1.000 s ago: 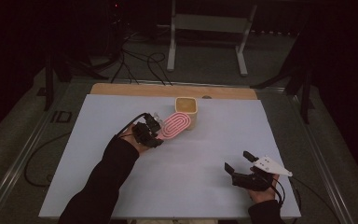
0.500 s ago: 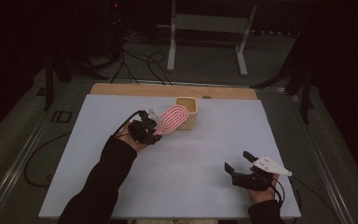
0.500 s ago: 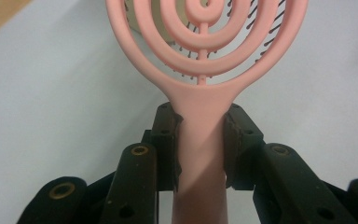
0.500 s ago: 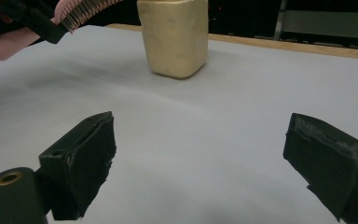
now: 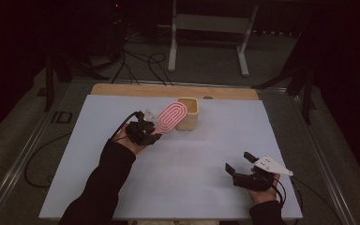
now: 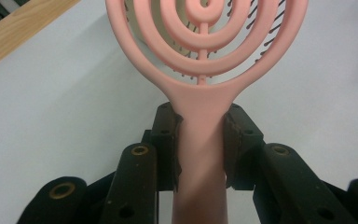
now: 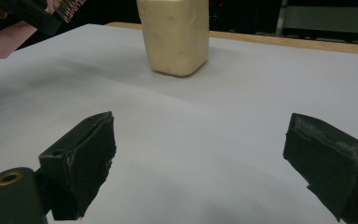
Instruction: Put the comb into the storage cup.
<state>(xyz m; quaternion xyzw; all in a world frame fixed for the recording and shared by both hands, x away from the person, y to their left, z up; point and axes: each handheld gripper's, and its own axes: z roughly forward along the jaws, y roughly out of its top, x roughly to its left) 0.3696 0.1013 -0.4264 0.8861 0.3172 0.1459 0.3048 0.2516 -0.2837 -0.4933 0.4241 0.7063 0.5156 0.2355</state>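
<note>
Brush carried toward cup near the table's twelve o'clock edge. Left gripper is clamped on the pink handle, head raised and overlapping the cup's nine o'clock side; contact there is probably absent, though depth is unclear. Right gripper idles at five o'clock, jaws spread, empty. Next: tip the brush upright and lower it into the cup.

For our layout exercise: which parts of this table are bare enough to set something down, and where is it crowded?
Bare: the white table top between the left gripper and the open right gripper, also the far right stretch beyond the cream square cup and the near left corner. Crowded: far centre, where the pink ringed plastic hairbrush, clamped by its handle, leans against the cup.
</note>
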